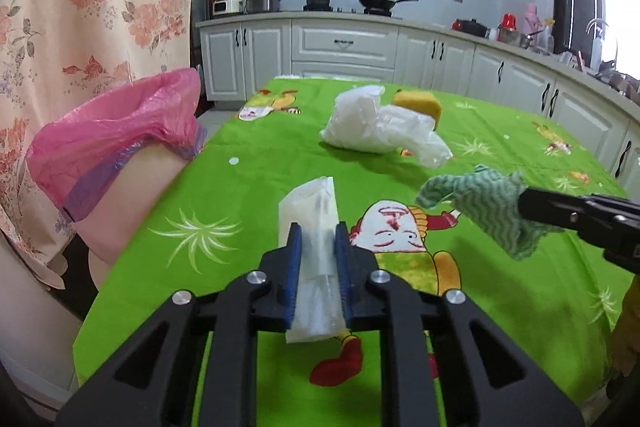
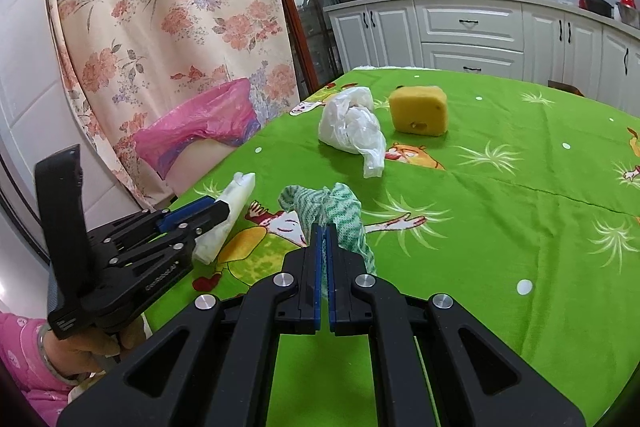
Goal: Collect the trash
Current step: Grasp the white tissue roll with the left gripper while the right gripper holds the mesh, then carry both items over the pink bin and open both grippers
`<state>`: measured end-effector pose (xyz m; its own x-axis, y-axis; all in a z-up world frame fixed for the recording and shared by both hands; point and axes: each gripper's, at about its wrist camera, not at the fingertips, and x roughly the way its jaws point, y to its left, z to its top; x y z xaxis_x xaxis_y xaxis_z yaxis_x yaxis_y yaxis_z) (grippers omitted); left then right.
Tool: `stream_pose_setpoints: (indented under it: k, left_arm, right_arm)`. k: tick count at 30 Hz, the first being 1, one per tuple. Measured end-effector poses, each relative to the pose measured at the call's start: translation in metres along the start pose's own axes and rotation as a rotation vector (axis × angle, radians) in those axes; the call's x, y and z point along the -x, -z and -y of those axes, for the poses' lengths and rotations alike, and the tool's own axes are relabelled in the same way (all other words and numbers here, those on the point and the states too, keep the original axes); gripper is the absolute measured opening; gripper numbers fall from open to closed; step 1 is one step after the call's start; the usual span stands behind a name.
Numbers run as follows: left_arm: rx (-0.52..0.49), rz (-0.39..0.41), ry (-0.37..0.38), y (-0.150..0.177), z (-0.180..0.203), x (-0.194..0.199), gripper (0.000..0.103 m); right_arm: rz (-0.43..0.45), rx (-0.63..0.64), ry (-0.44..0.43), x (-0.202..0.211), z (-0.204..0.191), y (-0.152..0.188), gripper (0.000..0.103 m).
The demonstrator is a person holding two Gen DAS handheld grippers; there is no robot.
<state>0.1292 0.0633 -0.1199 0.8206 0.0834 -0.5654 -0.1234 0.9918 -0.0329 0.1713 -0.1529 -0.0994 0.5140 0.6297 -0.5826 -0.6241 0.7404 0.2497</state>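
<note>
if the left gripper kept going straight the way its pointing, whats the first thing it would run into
Probably the crumpled white plastic bag on the green tablecloth, slightly right of dead ahead. The left gripper is already shut on a clear wrapper that sticks out in front. Depth is unclear, so it might pass just left of the bag.

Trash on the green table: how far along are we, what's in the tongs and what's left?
Nothing visibly binned yet; the inside of the pink-lined bin beside the table is hidden. In hand: the left tongs are shut on a white plastic packet, the right tongs on a green striped rag. Left lying on the green tablecloth: a crumpled white plastic bag and a yellow sponge.
</note>
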Motion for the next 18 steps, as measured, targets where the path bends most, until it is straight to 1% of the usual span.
stream_pose_setpoints:
  k: [8, 13, 18]
  left_arm:
    - [0.023, 0.048, 0.036, 0.001, -0.009, 0.015, 0.014]
    - [0.047, 0.086, 0.040, -0.004, -0.019, 0.029, 0.014]
    - [0.046, 0.132, 0.032, -0.007, -0.026, 0.047, 0.014]
  right_arm:
    - [0.001, 0.029, -0.002, -0.004, -0.019, -0.001, 0.004]
    - [0.019, 0.041, -0.004, -0.002, -0.028, -0.007, 0.004]
    - [0.048, 0.050, -0.009, -0.002, -0.038, -0.016, 0.004]
